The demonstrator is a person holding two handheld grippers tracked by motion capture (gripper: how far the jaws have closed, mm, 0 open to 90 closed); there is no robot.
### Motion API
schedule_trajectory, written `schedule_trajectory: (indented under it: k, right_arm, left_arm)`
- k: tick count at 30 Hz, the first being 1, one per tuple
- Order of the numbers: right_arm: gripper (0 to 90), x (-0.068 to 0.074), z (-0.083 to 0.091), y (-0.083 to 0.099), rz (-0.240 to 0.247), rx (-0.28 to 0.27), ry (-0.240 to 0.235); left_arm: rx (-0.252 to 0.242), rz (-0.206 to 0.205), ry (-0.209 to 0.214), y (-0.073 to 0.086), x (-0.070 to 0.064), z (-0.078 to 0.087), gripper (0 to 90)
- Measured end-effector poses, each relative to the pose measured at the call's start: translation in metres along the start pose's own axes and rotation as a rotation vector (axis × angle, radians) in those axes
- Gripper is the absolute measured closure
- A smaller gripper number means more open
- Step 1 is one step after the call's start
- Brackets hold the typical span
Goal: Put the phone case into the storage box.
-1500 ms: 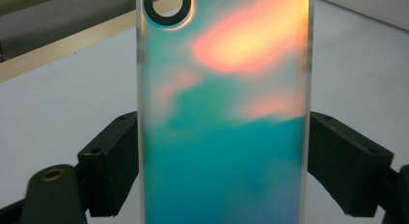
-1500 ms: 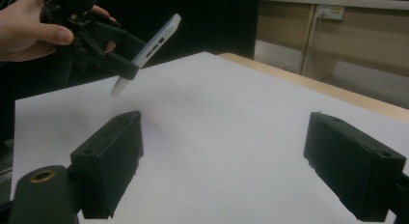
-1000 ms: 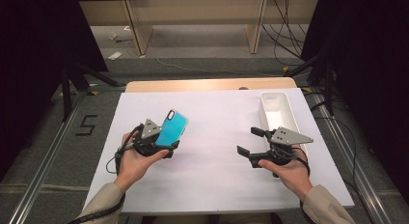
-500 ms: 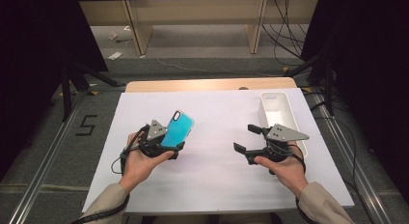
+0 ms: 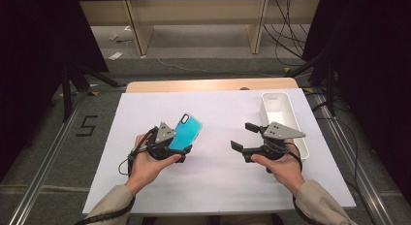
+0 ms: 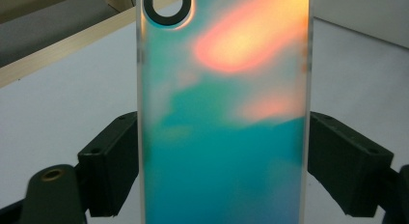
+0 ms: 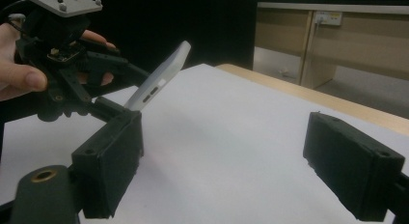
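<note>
A turquoise phone case with a camera cutout is held tilted up above the white table sheet, left of centre. My left gripper is shut on its lower end; in the left gripper view the case stands between the two black pads, its iridescent back facing the camera. My right gripper hovers open to the right with nothing between its jaws. In the right gripper view the case and the left gripper appear side-on at upper left.
A white rectangular tray lies at the right edge of the sheet, just beyond my right gripper. The white sheet covers the wooden table. Dark floor and cables surround it.
My left gripper has carried the phone case to the right, toward the middle. My right gripper has shifted left, toward it. Both keep their states.
</note>
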State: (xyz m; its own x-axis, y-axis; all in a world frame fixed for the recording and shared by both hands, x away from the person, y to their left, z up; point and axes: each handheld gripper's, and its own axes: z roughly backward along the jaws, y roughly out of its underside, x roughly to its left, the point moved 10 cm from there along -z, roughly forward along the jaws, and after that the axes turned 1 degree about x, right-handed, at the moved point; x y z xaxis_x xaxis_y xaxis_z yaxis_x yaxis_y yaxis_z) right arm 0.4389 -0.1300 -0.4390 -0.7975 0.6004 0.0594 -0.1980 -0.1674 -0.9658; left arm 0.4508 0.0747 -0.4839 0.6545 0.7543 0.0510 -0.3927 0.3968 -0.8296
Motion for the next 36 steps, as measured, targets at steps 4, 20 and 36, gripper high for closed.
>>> schedule_trajectory:
  k: [4, 20, 36]
  right_arm:
    - [15.0, -0.001, -0.003, -0.002, -0.003, -0.008, 0.002]
    - [15.0, 0.002, -0.017, -0.009, -0.006, -0.016, -0.009]
    - [15.0, 0.005, -0.033, -0.014, -0.015, -0.017, -0.023]
  left_arm:
    - [-0.002, -0.008, 0.005, -0.001, -0.004, -0.002, 17.0]
    - [-0.004, -0.045, 0.035, -0.006, -0.023, -0.011, 17.0]
    - [-0.005, -0.074, 0.059, -0.009, -0.039, -0.019, 17.0]
